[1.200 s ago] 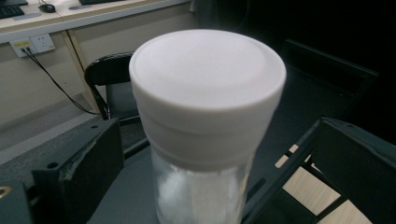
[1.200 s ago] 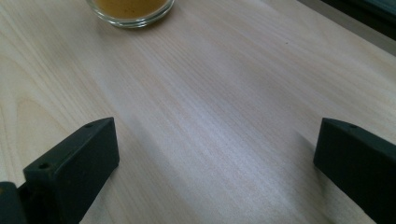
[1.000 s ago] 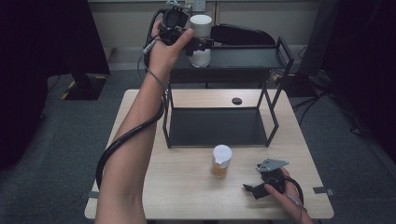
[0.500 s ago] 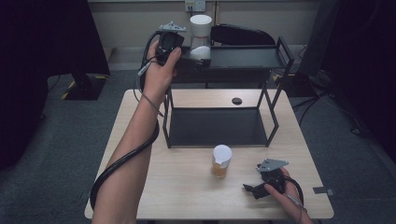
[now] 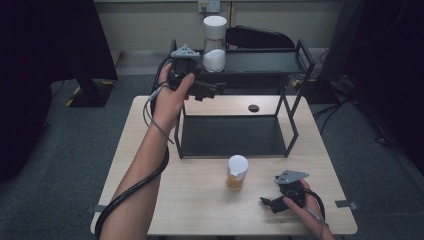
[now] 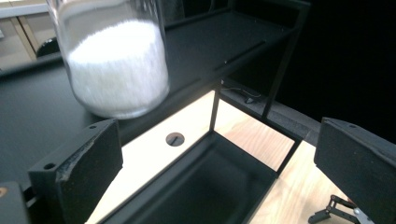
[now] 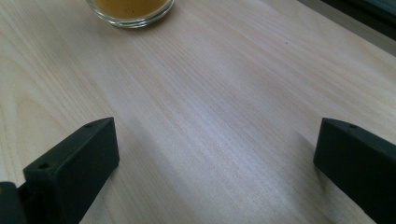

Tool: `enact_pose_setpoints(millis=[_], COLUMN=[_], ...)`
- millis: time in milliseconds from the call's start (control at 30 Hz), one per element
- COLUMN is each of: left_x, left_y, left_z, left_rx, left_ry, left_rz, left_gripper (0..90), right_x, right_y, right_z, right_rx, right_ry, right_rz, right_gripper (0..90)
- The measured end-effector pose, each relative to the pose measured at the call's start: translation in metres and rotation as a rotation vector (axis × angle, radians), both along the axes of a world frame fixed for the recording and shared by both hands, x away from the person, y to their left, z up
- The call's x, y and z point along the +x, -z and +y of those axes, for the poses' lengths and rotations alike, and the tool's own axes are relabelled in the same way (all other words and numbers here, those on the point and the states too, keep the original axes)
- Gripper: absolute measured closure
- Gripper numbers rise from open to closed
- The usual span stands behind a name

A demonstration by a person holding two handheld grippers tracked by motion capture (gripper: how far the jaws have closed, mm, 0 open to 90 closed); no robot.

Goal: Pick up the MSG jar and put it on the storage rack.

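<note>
A glass jar of white powder [image 5: 215, 46] with a white lid stands on the top shelf of a black metal rack [image 5: 295, 55]. My left gripper [image 5: 216, 91] is held in the air just in front of and below that jar, open and empty. In the left gripper view the white-powder jar [image 6: 116, 65] stands a short way beyond the open left gripper [image 6: 217, 140]. A small jar of orange stuff [image 5: 237, 172] with a white lid stands on the wooden table [image 5: 150, 150]. My right gripper [image 5: 265, 204] rests low at the table's front right, open, pointing toward the orange jar [image 7: 128, 9].
The rack's lower tray [image 5: 230, 135] lies on the table's middle. A round cable hole [image 5: 253, 108] sits behind it. A dark bag [image 5: 260, 37] lies on the top shelf behind the white jar. The left gripper's cable [image 5: 130, 190] hangs along the forearm.
My left gripper has drawn back from the white-powder jar, down and toward the person, leaving the jar standing on the top shelf. The right gripper has stayed put.
</note>
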State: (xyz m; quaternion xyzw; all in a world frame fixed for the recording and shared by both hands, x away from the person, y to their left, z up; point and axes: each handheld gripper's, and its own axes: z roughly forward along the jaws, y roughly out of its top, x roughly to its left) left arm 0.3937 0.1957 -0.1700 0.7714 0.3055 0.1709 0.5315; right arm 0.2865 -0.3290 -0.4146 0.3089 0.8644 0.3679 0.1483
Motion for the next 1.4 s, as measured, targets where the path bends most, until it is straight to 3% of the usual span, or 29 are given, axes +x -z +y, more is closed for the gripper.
enact_pose_setpoints(millis=[667, 1000, 1400], left_x=[-0.012, -0.021, -0.030], left_y=[0.060, 0.090, 0.123], left_z=[0.013, 0.017, 0.025], left_rx=[0.014, 0.013, 0.019], left_ry=[0.048, 0.042, 0.044], left_rz=[0.039, 0.030, 0.069], left_gripper=[0.6, 0.6, 0.8], right_x=[0.000, 0.000, 0.000], right_y=[0.000, 0.000, 0.000], right_z=[0.000, 0.000, 0.000], right_rx=[0.000, 0.000, 0.000], right_ry=[0.000, 0.000, 0.000], right_rz=[-0.001, -0.001, 0.000], right_gripper=[0.0, 0.0, 0.0])
